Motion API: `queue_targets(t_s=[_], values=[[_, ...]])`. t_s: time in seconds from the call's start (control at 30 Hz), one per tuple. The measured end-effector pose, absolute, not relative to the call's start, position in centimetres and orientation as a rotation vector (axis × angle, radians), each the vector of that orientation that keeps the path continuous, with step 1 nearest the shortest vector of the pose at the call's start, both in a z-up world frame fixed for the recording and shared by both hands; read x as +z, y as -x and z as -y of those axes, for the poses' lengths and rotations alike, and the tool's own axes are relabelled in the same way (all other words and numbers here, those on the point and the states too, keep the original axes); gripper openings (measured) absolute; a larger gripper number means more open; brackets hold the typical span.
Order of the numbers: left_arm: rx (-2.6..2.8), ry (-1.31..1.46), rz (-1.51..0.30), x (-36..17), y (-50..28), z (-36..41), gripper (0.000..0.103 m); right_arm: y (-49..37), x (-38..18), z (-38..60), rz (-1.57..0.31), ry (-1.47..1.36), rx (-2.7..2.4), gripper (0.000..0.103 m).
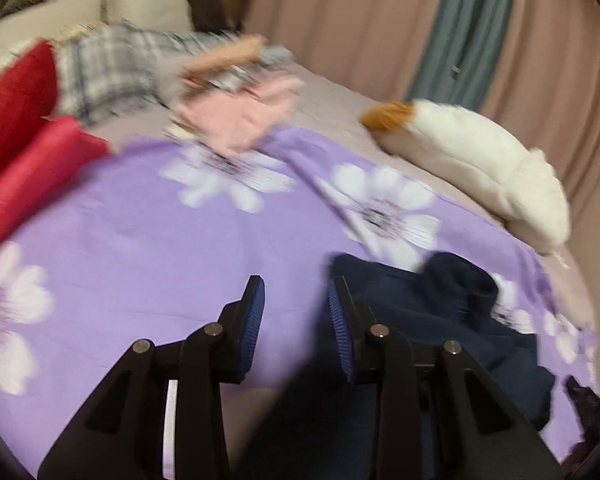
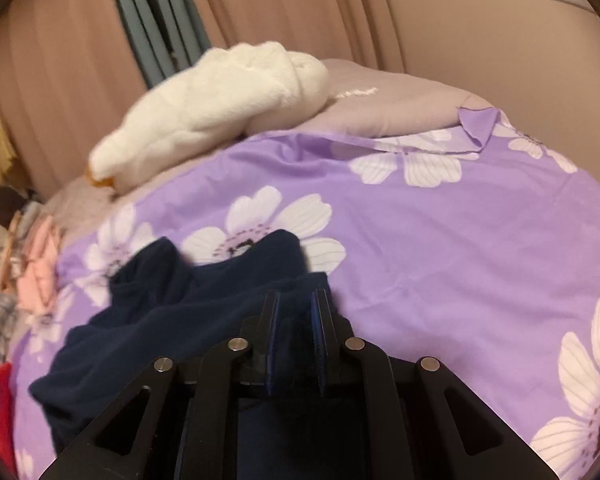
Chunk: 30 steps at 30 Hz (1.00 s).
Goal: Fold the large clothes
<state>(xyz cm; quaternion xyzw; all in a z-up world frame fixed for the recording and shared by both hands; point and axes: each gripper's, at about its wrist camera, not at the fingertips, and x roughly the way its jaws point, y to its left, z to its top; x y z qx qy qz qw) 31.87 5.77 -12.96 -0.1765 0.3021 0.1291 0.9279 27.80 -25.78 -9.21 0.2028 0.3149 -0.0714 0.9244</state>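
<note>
A red cloth [image 1: 24,128] lies at the left edge of the bed. Next to it, toward the head of the bed, is a checked cloth [image 1: 104,72], and beside that a pink cloth [image 1: 236,116]. A purple sheet [image 1: 148,240] with big white flowers covers the middle of the bed.

The left gripper [image 1: 296,300] is over the sheet with its fingers spread apart. Nothing sits between the blue pads [image 1: 254,320]. The picture from this side is blurry.

The navy cloth [image 2: 152,316] lies bunched up on the sheet near the foot edge of the bed, just right of the left gripper. The right gripper [image 2: 296,308] has its fingers close together and is pinching a fold of the navy cloth.

A white plush toy [image 2: 216,108] with an orange tip lies at the far edge of the bed, past the sheet. Pink curtains [image 2: 300,12] hang behind the bed, with a grey curtain [image 2: 148,16] between them.
</note>
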Motion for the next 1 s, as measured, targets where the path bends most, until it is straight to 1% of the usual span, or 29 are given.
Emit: queue_targets(t_s=[0.03,0.07,0.1,0.13,0.17,0.2,0.23,0.3,0.33,0.47,0.6,0.77,0.83,0.93,0.97,1.0], values=[[0.268,0.343,-0.627,-13.9,-32.8,-4.8,0.034,-28.2,-9.6,25.7,-0.628,-0.421,-0.124,0.013],[0.292,0.3,-0.67,-16.1,-34.1,-3.5,0.034,-28.7,-10.5,25.7,-0.627,-0.426,-0.122,0.013],[0.305,0.278,-0.704,-17.6,-34.6,-3.0,0.034,-29.1,-11.7,25.8,-0.657,-0.432,-0.127,0.013],[0.318,0.26,-0.751,-20.0,-35.2,-2.6,0.036,-29.6,-13.5,25.9,-0.708,-0.439,-0.137,0.013],[0.315,0.266,-0.779,-22.4,-35.3,-2.6,0.039,-29.9,-15.2,25.9,-0.733,-0.439,-0.132,0.011],[0.296,0.318,-0.739,-23.1,-34.5,-3.3,0.039,-29.2,-16.4,26.0,-0.672,-0.444,-0.103,0.009],[0.275,0.411,-0.715,-22.2,-33.8,-4.8,0.039,-28.8,-16.3,26.4,-0.657,-0.474,-0.092,0.008],[0.322,0.463,-0.722,-22.3,-33.3,-6.0,0.053,-28.7,-15.6,26.6,-0.664,-0.476,-0.085,0.008],[0.337,0.477,-0.737,-23.3,-33.4,-6.3,0.061,-28.9,-15.9,26.4,-0.671,-0.464,-0.089,0.008],[0.335,0.489,-0.732,-23.3,-33.6,-6.6,0.062,-29.1,-15.6,25.4,-0.673,-0.4,-0.122,0.008],[0.348,0.468,-0.732,-23.6,-33.6,-6.0,0.062,-28.9,-15.9,26.5,-0.658,-0.463,-0.086,0.008],[0.373,0.451,-0.744,-23.3,-33.1,-6.0,0.069,-27.8,-16.0,27.2,-0.631,-0.531,-0.039,0.008],[0.332,0.445,-0.767,-22.5,-32.2,-6.4,0.068,-26.8,-15.9,27.8,-0.649,-0.563,0.01,0.008],[0.328,0.454,-0.734,-20.0,-28.2,-8.1,0.061,-23.4,-14.7,29.3,-0.668,-0.593,0.078,0.009],[0.344,0.46,-0.726,-19.1,-26.1,-9.2,0.061,-22.3,-14.5,29.9,-0.678,-0.605,0.092,0.009],[0.346,0.472,-0.718,-18.7,-24.8,-9.9,0.061,-21.1,-14.3,30.6,-0.701,-0.602,0.068,0.018]])
